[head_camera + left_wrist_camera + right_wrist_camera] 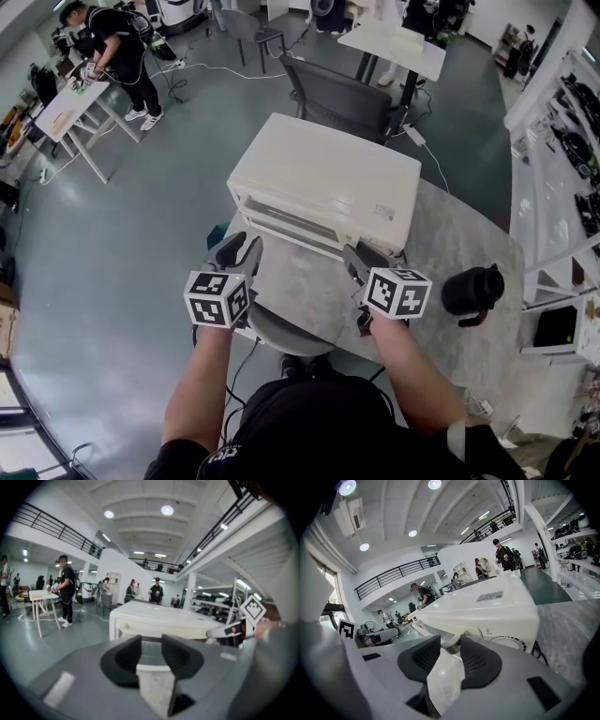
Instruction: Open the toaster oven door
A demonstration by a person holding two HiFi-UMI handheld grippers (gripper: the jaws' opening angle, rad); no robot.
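Just boxy cream toaster oven (pixel 323 178) on marbled tbl (pixel 459 234).

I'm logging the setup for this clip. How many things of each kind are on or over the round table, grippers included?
Toaster oven: 1
Black mug: 1
Grippers: 2, the left gripper and the right gripper
Total: 4

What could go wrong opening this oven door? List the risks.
The right gripper lines up on one end of the handle, jaws apart; a pull there may slip off. The left gripper sits before the door and could block its swing. The toaster oven may slide on the table.
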